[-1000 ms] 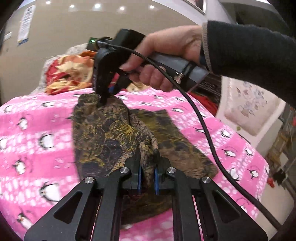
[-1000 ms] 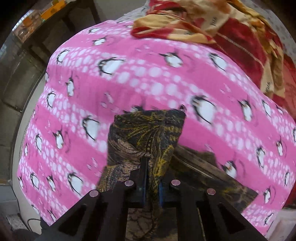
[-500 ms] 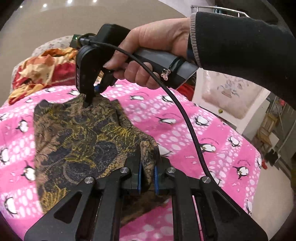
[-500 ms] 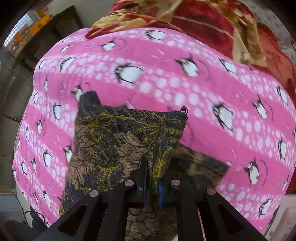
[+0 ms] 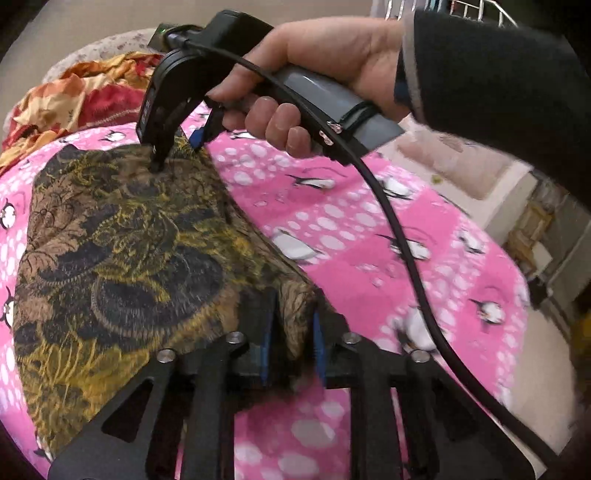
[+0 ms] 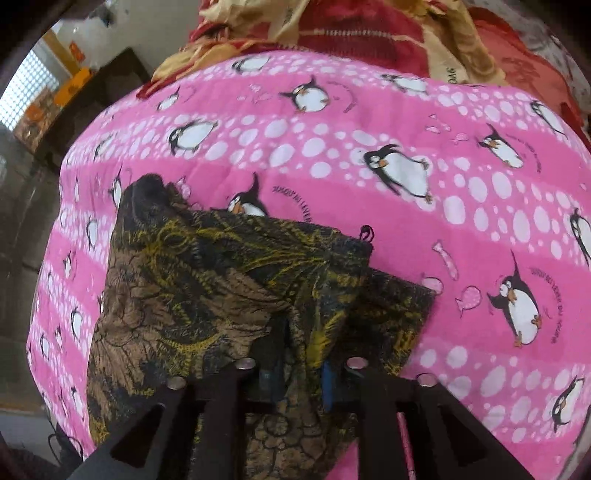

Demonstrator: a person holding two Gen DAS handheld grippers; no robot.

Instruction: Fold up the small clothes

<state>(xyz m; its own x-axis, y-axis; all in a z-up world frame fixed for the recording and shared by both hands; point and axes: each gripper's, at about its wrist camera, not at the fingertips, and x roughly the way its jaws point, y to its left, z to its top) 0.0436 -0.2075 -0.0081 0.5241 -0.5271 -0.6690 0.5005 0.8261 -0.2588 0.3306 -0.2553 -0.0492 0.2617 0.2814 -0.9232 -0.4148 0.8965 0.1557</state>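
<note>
A small brown, black and yellow patterned garment (image 5: 122, 243) lies on the pink penguin blanket (image 5: 369, 236). My left gripper (image 5: 291, 321) is shut on a bunched edge of the garment at its near right corner. My right gripper, seen in the left wrist view (image 5: 162, 158), pinches the garment's far edge. In the right wrist view the right gripper (image 6: 301, 354) is shut on a fold of the garment (image 6: 207, 295), whose upper layer lies over a lower layer that shows at the right.
A crumpled red, orange and yellow cloth (image 5: 74, 99) lies heaped at the far end of the blanket and also shows in the right wrist view (image 6: 369, 33). The right gripper's black cable (image 5: 402, 236) hangs across the blanket. Furniture stands beyond the bed edge (image 6: 74, 92).
Both grippers have carried the held garment edge across to the left, so the upper layer now covers most of the lower one. Both stay shut on the fabric.
</note>
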